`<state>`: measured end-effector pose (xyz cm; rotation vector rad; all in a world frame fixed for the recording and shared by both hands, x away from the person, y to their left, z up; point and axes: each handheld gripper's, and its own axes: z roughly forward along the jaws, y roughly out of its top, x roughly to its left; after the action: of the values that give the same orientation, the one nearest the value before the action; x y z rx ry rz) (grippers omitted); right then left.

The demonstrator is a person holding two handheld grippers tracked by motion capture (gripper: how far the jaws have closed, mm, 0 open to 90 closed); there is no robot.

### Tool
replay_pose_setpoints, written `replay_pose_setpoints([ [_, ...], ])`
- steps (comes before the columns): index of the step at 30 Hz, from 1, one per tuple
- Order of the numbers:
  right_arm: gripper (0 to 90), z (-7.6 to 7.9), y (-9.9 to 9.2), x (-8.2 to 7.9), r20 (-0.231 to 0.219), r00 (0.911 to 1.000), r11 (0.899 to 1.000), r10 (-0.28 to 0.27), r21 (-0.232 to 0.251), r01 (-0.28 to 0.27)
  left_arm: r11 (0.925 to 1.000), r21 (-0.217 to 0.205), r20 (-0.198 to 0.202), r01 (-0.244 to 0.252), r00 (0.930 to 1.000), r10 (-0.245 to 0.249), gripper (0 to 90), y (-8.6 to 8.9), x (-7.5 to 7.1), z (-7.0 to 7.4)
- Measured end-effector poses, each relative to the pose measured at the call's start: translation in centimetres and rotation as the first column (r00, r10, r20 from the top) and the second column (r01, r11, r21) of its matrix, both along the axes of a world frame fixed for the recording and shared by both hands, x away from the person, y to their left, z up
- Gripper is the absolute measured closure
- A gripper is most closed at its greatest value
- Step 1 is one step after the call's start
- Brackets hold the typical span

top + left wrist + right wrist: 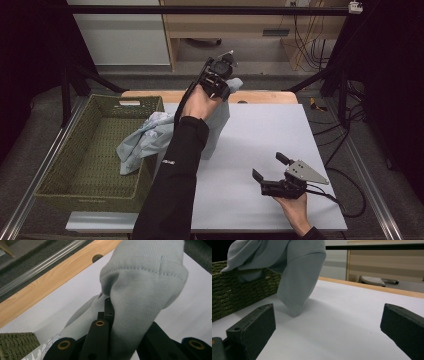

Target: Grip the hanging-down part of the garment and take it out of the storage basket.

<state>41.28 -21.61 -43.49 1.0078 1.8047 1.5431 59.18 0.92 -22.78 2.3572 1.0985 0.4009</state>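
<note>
A light grey-blue garment (150, 137) hangs from my left gripper (223, 90), which is raised over the far middle of the white table (270, 130). One end drapes over the rim of the green woven basket (65, 150); another fold touches the tabletop. In the left gripper view the gripper (117, 315) is shut on the garment's ribbed cuff (145, 290). My right gripper (269, 165) rests low near the front right of the table, open and holding nothing. Seen from the right gripper (328, 315), the garment (299, 272) hangs ahead to the left, well apart from the jaws.
The basket (227, 295) stands along the table's left side, its corner (15, 342) close to the hanging cloth. A wooden strip (260, 96) runs along the far edge. Black frame bars and cables (345, 165) lie at the right.
</note>
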Motion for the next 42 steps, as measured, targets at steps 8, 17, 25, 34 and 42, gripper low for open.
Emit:
replay_pose_setpoints([
  [8, 0.3, 0.1, 0.0, 0.2, 0.006, 0.9999, 1.0, 0.009, 0.01, -0.009, 1.0, 0.0, 0.003, 0.001, 1.0, -0.001, 82.0, 0.2, -0.2, 0.2],
  [17, 0.3, 0.9, 0.0, 0.9, 0.006, 0.9999, 0.999, 0.011, 0.032, -0.011, 1.0, -0.003, 0.0, -0.003, 1.0, 0.003, 82.0, 0.3, 0.0, 0.3],
  [25, 0.3, 2.2, 1.1, 2.0, 0.026, 0.9993, 0.999, 0.028, 0.04, -0.029, 1.0, 0.005, -0.009, -0.005, 0.9999, 0.005, 82.0, 0.1, 0.1, 0.3],
  [34, 0.4, 3.0, 3.0, 3.2, 0.037, 0.9976, 0.997, 0.059, 0.038, -0.06, 0.9998, 0.015, -0.024, -0.009, 0.9997, 0.009, 82.0, 0.1, 0.2, 0.4],
  [42, 0.4, 3.7, 4.7, 4.5, 0.038, 0.9956, 0.996, 0.085, 0.03, -0.087, 0.9999, 0.014, -0.023, -0.005, 0.9997, 0.005, 81.9, 0.0, 0.2, 0.4],
])
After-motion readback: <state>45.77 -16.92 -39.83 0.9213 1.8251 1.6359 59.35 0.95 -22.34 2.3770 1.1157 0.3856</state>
